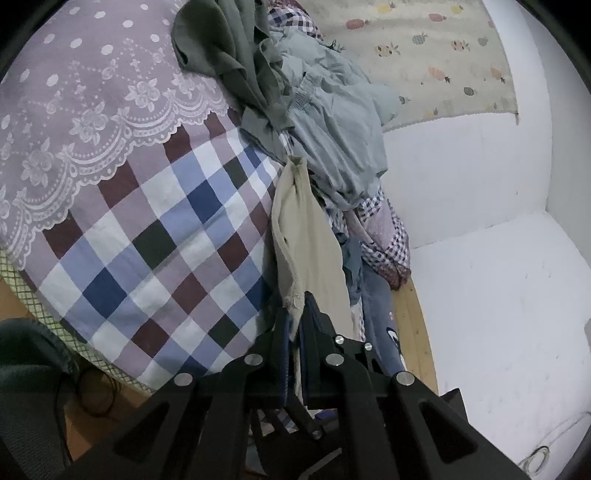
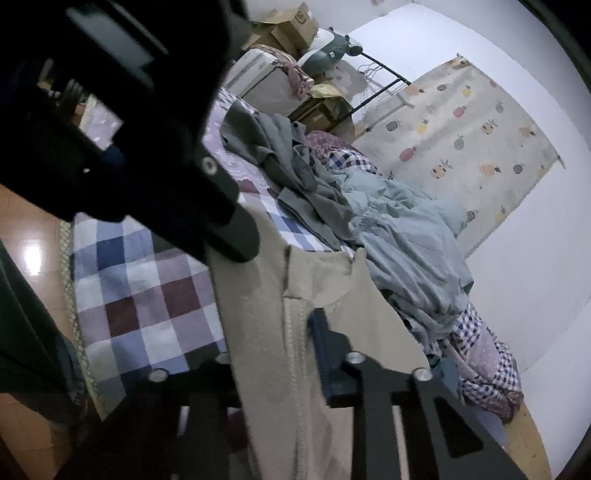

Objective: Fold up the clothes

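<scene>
Left wrist: left gripper [image 1: 297, 306] clamped on the edge of a beige garment [image 1: 299, 229], jaws pinched together with the fabric between them. Garment stretches taut up and away from the fingertips, its far end bunched against the laundry pile. Pile sits along the bed edge: olive-green garment [image 1: 229, 55] on top, pale blue-grey garment [image 1: 332, 136] below it, small-check fabric [image 1: 388, 236] poking out underneath. Checked bedspread [image 1: 155, 236] with a lace-print purple section covers the bed. White wall [image 1: 480, 277] on the right, pineapple-print cloth [image 1: 424, 51] hung above. What lies below the beige garment's lower edge is blocked by the gripper body.

Right wrist: right gripper [image 2: 295, 328] grips the same beige garment [image 2: 266, 332]; only one fingertip shows, the other is buried under cloth. Fabric drapes over the linkage. A large dark blurred device [image 2: 140, 140], probably the other gripper, blocks the upper left. Cardboard boxes [image 2: 291, 22] and clutter behind the bed, too small to make out.
</scene>
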Demonstrator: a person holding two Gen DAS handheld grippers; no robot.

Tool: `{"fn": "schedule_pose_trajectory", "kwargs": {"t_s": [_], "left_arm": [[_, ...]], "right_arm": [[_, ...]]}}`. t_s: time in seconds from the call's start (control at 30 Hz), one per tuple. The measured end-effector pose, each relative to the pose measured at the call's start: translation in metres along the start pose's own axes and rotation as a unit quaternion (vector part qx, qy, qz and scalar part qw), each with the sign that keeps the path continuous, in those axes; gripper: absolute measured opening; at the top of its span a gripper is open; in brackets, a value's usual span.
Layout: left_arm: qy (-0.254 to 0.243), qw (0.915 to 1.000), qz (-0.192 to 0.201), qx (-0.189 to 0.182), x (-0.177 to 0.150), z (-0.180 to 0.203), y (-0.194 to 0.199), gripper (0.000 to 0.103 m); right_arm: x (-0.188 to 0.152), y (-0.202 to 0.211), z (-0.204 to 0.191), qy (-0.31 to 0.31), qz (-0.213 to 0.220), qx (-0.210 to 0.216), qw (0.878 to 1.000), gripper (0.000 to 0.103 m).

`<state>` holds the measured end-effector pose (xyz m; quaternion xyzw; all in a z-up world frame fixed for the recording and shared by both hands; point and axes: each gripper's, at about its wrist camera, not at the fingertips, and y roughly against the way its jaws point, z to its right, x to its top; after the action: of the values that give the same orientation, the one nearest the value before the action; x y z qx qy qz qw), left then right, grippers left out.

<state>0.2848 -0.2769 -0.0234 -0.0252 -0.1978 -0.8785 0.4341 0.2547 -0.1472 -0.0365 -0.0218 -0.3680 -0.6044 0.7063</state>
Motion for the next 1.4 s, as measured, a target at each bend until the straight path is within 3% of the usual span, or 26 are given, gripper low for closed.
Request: {"fn": "schedule_pose_trajectory", "kwargs": {"t_s": [0.03,0.33,0.43,0.57,0.7,1.03,1.4], "left_arm": [[0.001,1.0,0.0,0.001,0.0,0.0,-0.001,0.003],[0.01,0.9998,-0.006,-0.014,0.005,0.0,-0.002,0.004],[0.013,0.9996,0.008,-0.023,0.012,0.002,0.003,0.012],[0.019,0.9988,0.025,-0.038,0.025,0.006,0.005,0.063],[0.031,0.9981,0.035,-0.041,0.036,0.009,-0.002,0.077],[-0.063,0.9967,-0.051,0.008,0.09,0.049,-0.085,0.077],[-0.096,0.9895,-0.101,0.039,0.147,0.057,-0.169,0.077]], "right_arm": [[0.0,-0.002,0.002,-0.003,-0.003,0.001,1.0,0.009],[0.005,0.002,0.024,-0.031,-0.006,-0.001,0.999,0.004],[0.006,0.009,0.03,-0.041,-0.003,0.0,0.999,0.004],[0.006,0.015,0.041,-0.054,0.0,0.002,0.999,0.004],[0.006,0.019,0.05,-0.059,0.005,0.008,0.998,0.004],[0.006,0.025,0.066,-0.084,0.004,0.021,0.996,0.004],[0.004,0.033,0.078,-0.102,-0.001,0.031,0.994,0.004]]}}
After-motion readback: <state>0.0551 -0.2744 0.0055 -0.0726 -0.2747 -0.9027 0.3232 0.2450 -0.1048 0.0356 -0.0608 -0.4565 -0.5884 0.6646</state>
